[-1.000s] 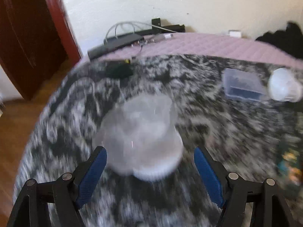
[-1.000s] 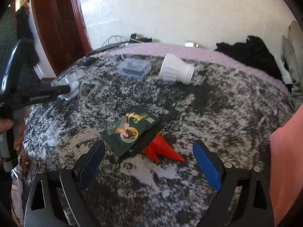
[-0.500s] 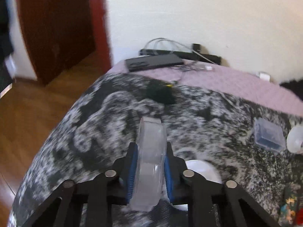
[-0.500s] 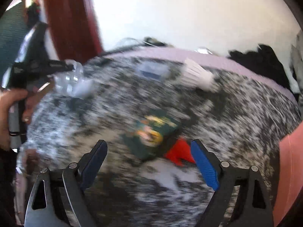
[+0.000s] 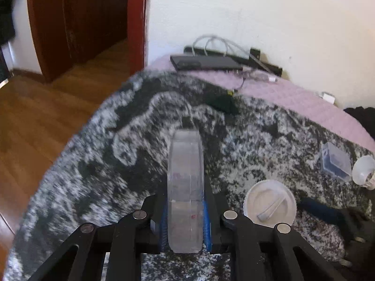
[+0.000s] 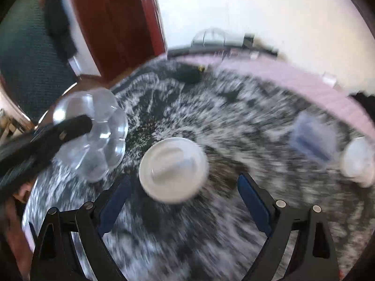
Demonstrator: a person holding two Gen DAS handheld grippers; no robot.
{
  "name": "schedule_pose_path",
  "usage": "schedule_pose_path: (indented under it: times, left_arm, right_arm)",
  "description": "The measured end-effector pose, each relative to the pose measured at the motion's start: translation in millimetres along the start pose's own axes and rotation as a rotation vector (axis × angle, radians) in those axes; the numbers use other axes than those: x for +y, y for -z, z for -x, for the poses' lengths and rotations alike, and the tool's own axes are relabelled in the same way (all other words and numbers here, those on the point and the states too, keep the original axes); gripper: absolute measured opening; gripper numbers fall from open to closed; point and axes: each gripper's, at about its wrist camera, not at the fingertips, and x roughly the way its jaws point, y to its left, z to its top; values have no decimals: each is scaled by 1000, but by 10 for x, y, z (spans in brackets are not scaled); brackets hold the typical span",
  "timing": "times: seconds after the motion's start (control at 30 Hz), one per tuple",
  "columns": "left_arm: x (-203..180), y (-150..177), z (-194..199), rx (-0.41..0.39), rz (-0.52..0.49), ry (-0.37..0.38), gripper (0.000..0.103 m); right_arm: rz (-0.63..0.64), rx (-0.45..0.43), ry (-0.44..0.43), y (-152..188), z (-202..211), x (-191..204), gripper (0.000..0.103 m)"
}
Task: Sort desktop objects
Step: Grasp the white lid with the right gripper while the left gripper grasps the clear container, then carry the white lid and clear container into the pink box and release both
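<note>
My left gripper [image 5: 185,220] is shut on a clear flower-shaped plastic lid [image 5: 185,187], held on edge above the mottled black-and-white blanket [image 5: 117,164]. The same clear lid [image 6: 93,135] shows in the right wrist view, clamped by the left gripper [image 6: 77,126] at the left. A round white container [image 5: 269,207] lies on the blanket just right of my left gripper. My right gripper [image 6: 185,201] is open, with the white container [image 6: 173,168] just beyond its fingertips.
A small clear box with dark contents [image 5: 336,164] and a white cup on its side [image 5: 364,172] lie at the right. A black object [image 5: 222,103] lies further back. A black device with cables [image 5: 206,62] sits on the pink cover [image 5: 293,98] by the wall.
My left gripper closed on the clear lid and lifted it off the white container. My right gripper swung left from the green packet and red piece to the white container.
</note>
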Motion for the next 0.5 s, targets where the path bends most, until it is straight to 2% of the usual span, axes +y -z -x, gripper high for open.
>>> schedule_pose_path:
  times: [0.03, 0.1, 0.3, 0.5]
  left_arm:
    - [21, 21, -66, 8, 16, 2, 19]
    - [54, 61, -125, 0, 47, 3, 19]
    - [-112, 90, 355, -93, 5, -24, 16]
    - [-430, 382, 1147, -115, -52, -18, 16]
  right_arm:
    - [2, 7, 13, -14, -84, 24, 89]
    - [68, -26, 97, -3, -98, 106, 65]
    - [29, -80, 54, 168, 426, -43, 65]
    - [-18, -170, 20, 753, 1583, -77, 65]
